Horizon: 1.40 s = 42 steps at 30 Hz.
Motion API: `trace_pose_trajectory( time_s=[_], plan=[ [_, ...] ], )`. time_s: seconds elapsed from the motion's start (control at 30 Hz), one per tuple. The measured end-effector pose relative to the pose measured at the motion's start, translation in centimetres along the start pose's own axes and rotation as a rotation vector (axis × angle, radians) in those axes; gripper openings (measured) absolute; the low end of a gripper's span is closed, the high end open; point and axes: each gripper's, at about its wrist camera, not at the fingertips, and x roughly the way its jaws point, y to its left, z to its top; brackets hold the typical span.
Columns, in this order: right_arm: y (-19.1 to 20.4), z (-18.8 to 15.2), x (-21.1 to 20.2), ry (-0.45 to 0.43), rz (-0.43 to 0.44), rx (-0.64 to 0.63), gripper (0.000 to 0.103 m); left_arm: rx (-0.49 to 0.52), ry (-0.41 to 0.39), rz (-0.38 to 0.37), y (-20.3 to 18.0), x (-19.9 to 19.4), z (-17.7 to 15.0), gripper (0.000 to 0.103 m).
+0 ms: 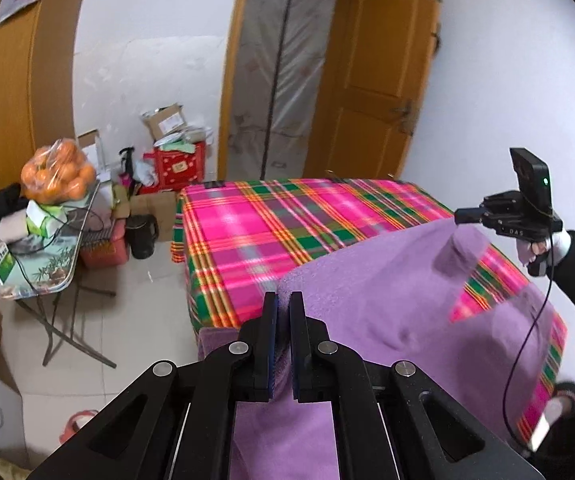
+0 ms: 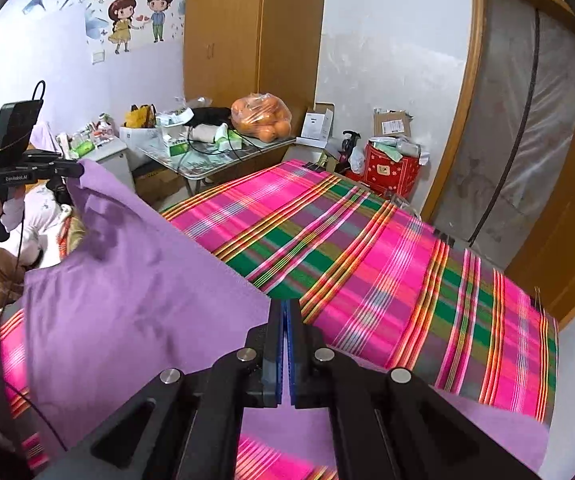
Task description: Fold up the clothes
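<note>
A purple garment [image 1: 387, 292] hangs stretched above a table covered in pink plaid cloth [image 1: 247, 232]. My left gripper [image 1: 283, 300] is shut on one corner of the garment, with purple cloth pinched between its pads. My right gripper [image 2: 286, 306] is shut on the other corner of the purple garment [image 2: 127, 280]. In the left wrist view the right gripper [image 1: 465, 216] shows at the far right, held by a gloved hand, with the garment's edge hanging from it. In the right wrist view the left gripper [image 2: 75, 170] holds its corner high at the left.
A folding side table [image 1: 47, 280] with a bag of oranges [image 1: 59, 176] and boxes stands left of the plaid cloth [image 2: 367, 248]. Boxes and a red container [image 2: 391, 170] sit on the floor by an open wooden door [image 1: 379, 80]. A wardrobe [image 2: 247, 32] lines the wall.
</note>
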Motion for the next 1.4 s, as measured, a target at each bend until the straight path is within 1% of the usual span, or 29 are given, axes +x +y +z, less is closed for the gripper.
trace_pose_trajectory(
  time_s=[0.07, 0.13, 0.17, 0.23, 0.3, 0.37, 0.4, 0.43, 0.5, 0.53, 0.57, 0.63, 0.67, 0.7, 0.73, 0.8, 0.87, 0.9, 1.0, 1.07, 1.17, 1.23, 1.27, 1.33, 1.4],
  plan=[
    [1.3, -1.8, -1.3, 0.007, 0.009, 0.024, 0.0, 0.026, 0.01, -0.015, -1.6, -1.4, -1.2, 0.005],
    [2.5, -3.8, -2.3, 0.019, 0.027, 0.062, 0.0, 0.053, 0.037, -0.028, -3.3, -2.4, -2.9, 0.005],
    [3.1, -4.9, -2.8, 0.025, 0.036, 0.08, 0.0, 0.06, 0.066, -0.037, -4.0, -2.5, -3.8, 0.005],
    [4.4, -7.4, -2.9, 0.065, 0.044, 0.124, 0.0, 0.074, 0.132, -0.036, -5.1, -2.1, -5.4, 0.005],
    [4.7, -9.6, -2.3, 0.108, 0.066, 0.192, 0.001, 0.101, 0.222, -0.041, -6.4, -1.0, -7.2, 0.005],
    [4.5, -11.7, -1.7, 0.14, 0.094, 0.294, 0.001, 0.116, 0.296, -0.034, -7.1, 0.0, -8.5, 0.005],
    [4.2, -12.6, -1.6, 0.14, 0.115, 0.361, 0.001, 0.116, 0.334, -0.025, -7.3, 0.4, -9.0, 0.005],
    [3.7, -13.3, -1.5, 0.134, 0.133, 0.427, 0.002, 0.111, 0.356, -0.021, -7.3, 0.6, -9.4, 0.005],
    [2.4, -14.5, -1.4, 0.115, 0.166, 0.561, 0.017, 0.078, 0.375, -0.004, -7.2, 0.5, -9.6, 0.006],
    [1.7, -14.8, -1.2, 0.103, 0.178, 0.622, 0.035, 0.051, 0.368, 0.001, -7.0, 0.2, -9.4, 0.006],
    [0.9, -15.1, -1.1, 0.093, 0.192, 0.688, 0.049, 0.003, 0.353, 0.013, -6.7, -0.4, -9.2, 0.007],
    [-0.7, -15.6, -0.7, 0.063, 0.22, 0.81, 0.051, -0.117, 0.318, 0.035, -5.8, -1.6, -8.9, 0.007],
    [-1.4, -15.8, -0.3, 0.052, 0.229, 0.861, 0.051, -0.201, 0.297, 0.042, -5.1, -2.3, -8.9, 0.009],
    [-2.2, -15.9, 0.0, 0.041, 0.237, 0.912, 0.051, -0.327, 0.272, 0.039, -4.1, -3.1, -9.1, 0.017],
    [-2.7, -16.0, 0.5, 0.048, 0.23, 0.941, 0.051, -0.421, 0.252, 0.028, -3.3, -3.6, -9.4, 0.021],
    [-3.6, -16.2, 1.6, 0.065, 0.214, 0.999, 0.051, -0.63, 0.221, 0.011, -1.9, -4.3, -10.7, 0.036],
    [-4.2, -16.4, 2.4, 0.084, 0.2, 1.04, 0.05, -0.761, 0.232, 0.006, -1.7, -4.0, -12.5, 0.037],
    [-4.4, -16.4, 2.7, 0.075, 0.202, 1.052, 0.05, -0.818, 0.239, 0.0, -1.7, -3.7, -13.4, 0.037],
    [-4.9, -16.1, 3.3, 0.071, 0.19, 1.059, 0.05, -0.917, 0.275, -0.034, -2.5, -2.3, -15.5, 0.037],
    [-5.1, -15.9, 3.7, 0.065, 0.189, 1.066, 0.05, -0.958, 0.273, -0.042, -2.8, -1.8, -16.1, 0.037],
    [-5.1, -16.0, 4.0, 0.052, 0.182, 1.082, 0.05, -1.023, 0.244, -0.048, -2.8, -1.8, -16.6, 0.039],
    [-5.2, -16.2, 4.0, 0.047, 0.178, 1.089, 0.05, -1.049, 0.209, -0.03, -2.5, -2.0, -16.4, 0.041],
    [-5.3, -16.1, 4.1, 0.049, 0.176, 1.089, 0.05, -1.061, 0.195, -0.018, -2.3, -2.0, -16.2, 0.045],
    [-5.4, -16.0, 4.3, 0.054, 0.173, 1.092, 0.05, -1.072, 0.189, 0.022, -2.0, -2.0, -15.8, 0.047],
    [-5.6, -16.0, 4.4, 0.055, 0.173, 1.101, 0.05, -1.087, 0.208, 0.057, -1.8, -1.6, -16.1, 0.047]
  ],
)
